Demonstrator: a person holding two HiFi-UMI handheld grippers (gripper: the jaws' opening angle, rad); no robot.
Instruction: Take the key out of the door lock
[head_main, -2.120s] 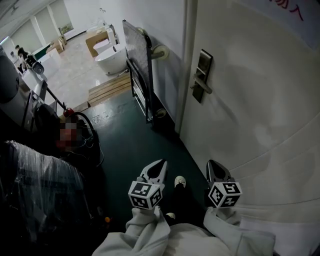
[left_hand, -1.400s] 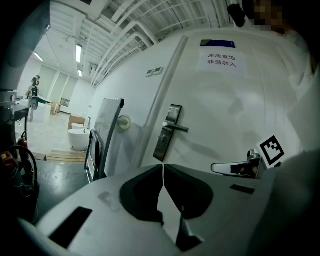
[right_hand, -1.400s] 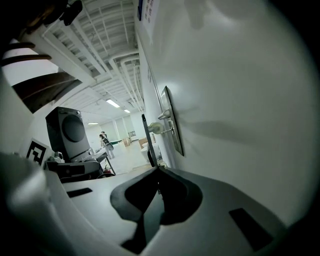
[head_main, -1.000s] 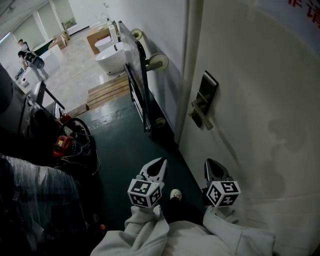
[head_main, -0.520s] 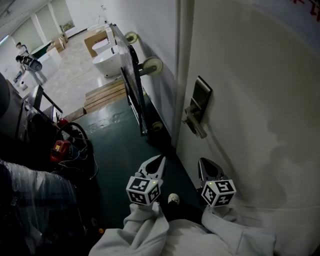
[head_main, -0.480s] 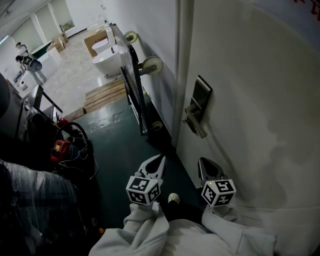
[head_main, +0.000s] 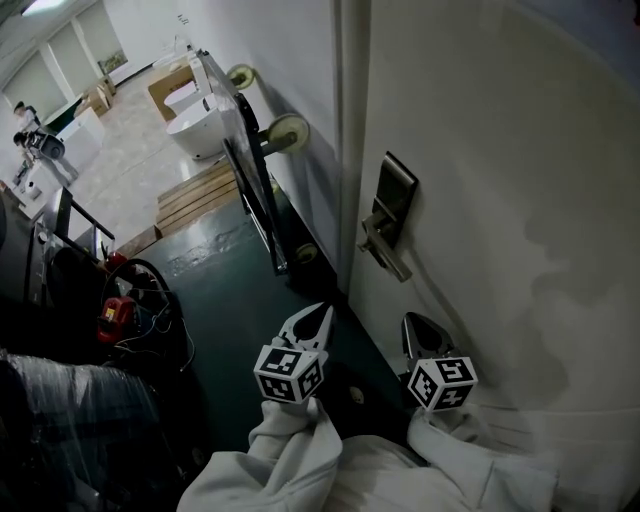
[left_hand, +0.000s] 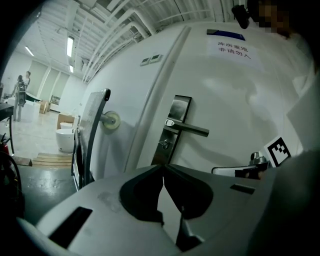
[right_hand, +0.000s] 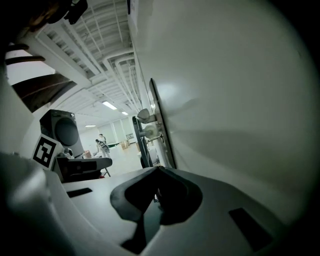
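**Q:** Where is the key, and how does it look?

**A:** The key (left_hand: 163, 143) sits in the steel lock plate (left_hand: 173, 125) on the white door (left_hand: 235, 110), just below the lever handle (left_hand: 189, 129). It is far from both my grippers. In the left gripper view it is a small, dull metal piece standing out from the plate.

**Q:** What is hidden or hard to make out?

**A:** Only the key's outer end shows, and its shape is too small to read. From the head view the lever overhangs that spot, so I cannot make out the key there. The right gripper view looks along the door's face, and I cannot pick out the plate or the key in it.

**Q:** And the grippers?

**A:** My left gripper (head_main: 318, 318) has its jaws pressed together with nothing between them. My right gripper (head_main: 420, 328), close beside the door, is likewise closed and empty. Both are low and near me, well apart from the lock. My sleeves (head_main: 300, 460) are cut off at the bottom edge.
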